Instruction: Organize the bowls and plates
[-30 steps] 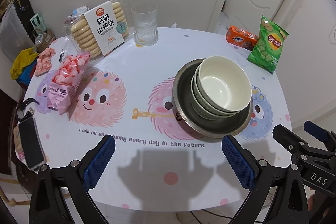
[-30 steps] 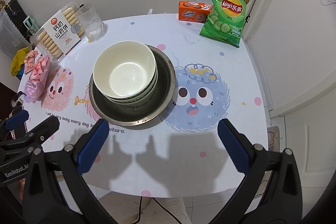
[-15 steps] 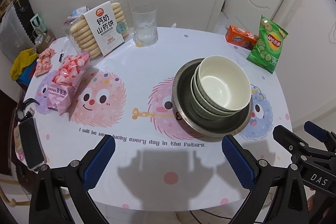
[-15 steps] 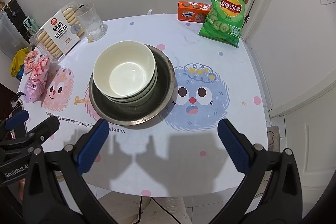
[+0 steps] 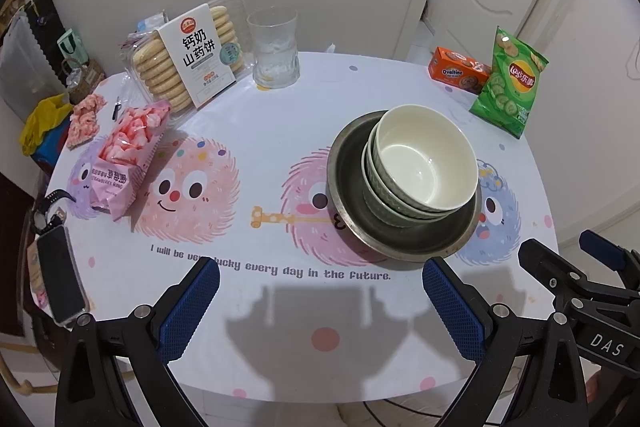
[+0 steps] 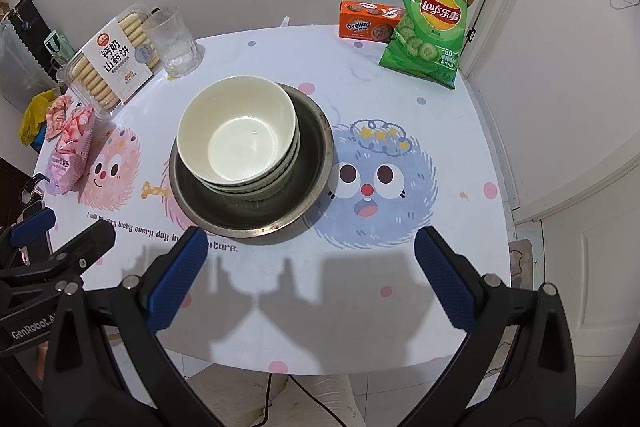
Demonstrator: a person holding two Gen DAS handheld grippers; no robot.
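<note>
A stack of ceramic bowls, cream inside and grey-green outside (image 5: 424, 163) (image 6: 240, 139), sits nested in a wide steel basin (image 5: 348, 195) (image 6: 312, 155) on the round table. My left gripper (image 5: 320, 303) hovers open over the table's near edge, just left of and in front of the basin. My right gripper (image 6: 308, 267) also stands open above the near edge, in front of and right of the basin. Nothing is between either pair of blue-padded fingers. Each gripper shows at the edge of the other's view.
A biscuit pack (image 5: 188, 59), a glass (image 5: 274, 47), a pink snack bag (image 5: 124, 155), an orange Ovaltine box (image 6: 368, 21) and a green crisp bag (image 6: 432, 27) ring the cartoon-printed table (image 5: 248, 107). A phone (image 5: 60, 279) lies at the left edge. A door is behind.
</note>
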